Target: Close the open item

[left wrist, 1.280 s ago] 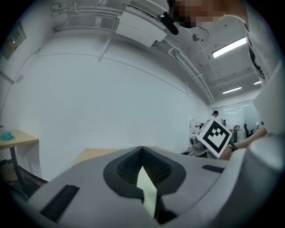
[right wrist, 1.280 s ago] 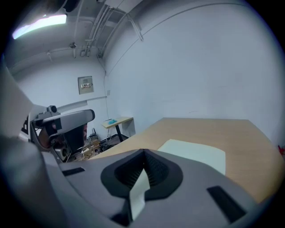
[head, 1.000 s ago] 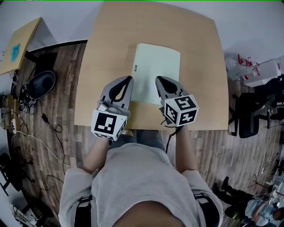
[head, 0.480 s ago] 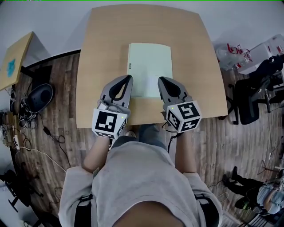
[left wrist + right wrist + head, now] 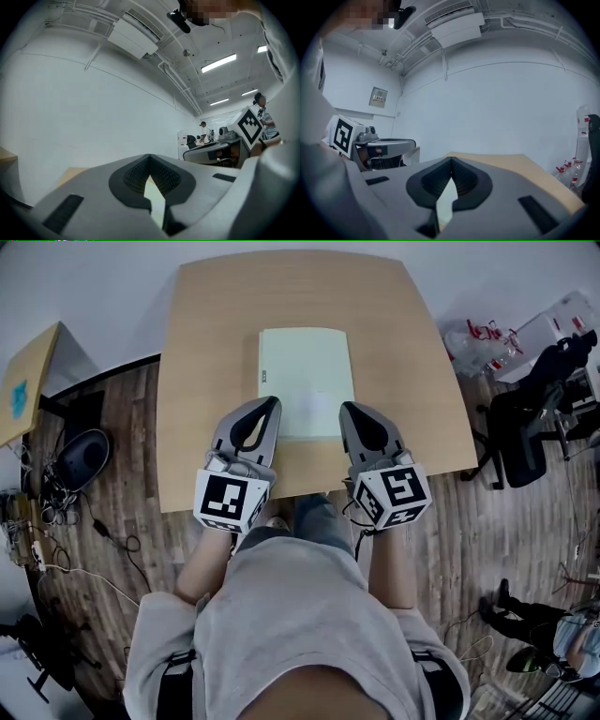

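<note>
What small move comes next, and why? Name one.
Probably draw both grippers back off the table: the pale green book lies flat and closed, and the left gripper and right gripper are shut and empty by its near corners, so nothing seems left to close.

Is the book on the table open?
No, the book lies flat on the table as one closed pale green block, with no pages showing.

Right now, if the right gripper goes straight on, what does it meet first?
Likely nothing close: right gripper, shut, points about level over the table, near the pale green book's edge; beyond is the white wall. Depth unclear.
</note>
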Demonstrator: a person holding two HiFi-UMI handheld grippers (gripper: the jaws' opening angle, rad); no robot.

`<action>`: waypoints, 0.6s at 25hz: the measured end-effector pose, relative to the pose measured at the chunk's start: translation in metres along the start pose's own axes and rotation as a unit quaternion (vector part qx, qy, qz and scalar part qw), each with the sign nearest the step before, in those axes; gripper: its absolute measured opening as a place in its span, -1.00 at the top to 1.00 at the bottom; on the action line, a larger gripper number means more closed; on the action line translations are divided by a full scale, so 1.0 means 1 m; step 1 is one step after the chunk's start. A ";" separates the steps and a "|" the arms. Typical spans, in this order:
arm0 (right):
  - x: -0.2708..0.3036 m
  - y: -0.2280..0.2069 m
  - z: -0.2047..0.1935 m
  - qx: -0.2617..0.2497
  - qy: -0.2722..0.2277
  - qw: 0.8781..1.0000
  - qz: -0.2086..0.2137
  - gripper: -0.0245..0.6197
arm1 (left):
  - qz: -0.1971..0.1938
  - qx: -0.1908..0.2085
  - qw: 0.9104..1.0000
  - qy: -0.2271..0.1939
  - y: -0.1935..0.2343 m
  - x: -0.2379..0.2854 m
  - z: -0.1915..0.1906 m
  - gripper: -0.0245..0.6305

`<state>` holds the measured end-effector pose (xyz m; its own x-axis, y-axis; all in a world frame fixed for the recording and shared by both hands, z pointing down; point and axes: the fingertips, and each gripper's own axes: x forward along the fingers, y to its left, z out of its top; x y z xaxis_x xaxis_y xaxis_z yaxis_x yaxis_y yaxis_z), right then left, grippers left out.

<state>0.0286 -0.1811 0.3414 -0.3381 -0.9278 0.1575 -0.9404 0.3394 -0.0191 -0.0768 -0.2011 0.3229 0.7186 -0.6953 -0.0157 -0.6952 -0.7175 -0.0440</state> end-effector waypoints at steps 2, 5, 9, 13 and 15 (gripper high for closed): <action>-0.007 -0.001 0.001 0.007 -0.008 1.000 -0.003 0.90 | -0.002 0.003 1.000 -0.001 -0.003 -0.002 0.002 0.89; -0.015 -0.002 -0.001 0.011 -0.014 1.000 -0.007 0.90 | -0.003 0.003 1.000 0.000 -0.006 -0.003 0.002 0.89; -0.025 -0.002 -0.001 0.015 -0.021 1.000 -0.011 0.90 | -0.006 0.005 1.000 0.000 -0.012 -0.006 0.004 0.89; -0.032 -0.003 0.000 0.014 -0.027 0.999 -0.012 0.90 | -0.007 0.007 1.000 -0.002 -0.018 -0.008 0.006 0.89; -0.034 -0.002 0.000 0.013 -0.030 0.999 -0.011 0.90 | -0.008 0.008 1.000 -0.002 -0.020 -0.008 0.005 0.89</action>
<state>0.0415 -0.1504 0.3356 -0.3178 -0.9430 0.0989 -0.9481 0.3152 -0.0412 -0.0685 -0.1804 0.3187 0.7296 -0.6836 -0.0195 -0.6833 -0.7276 -0.0606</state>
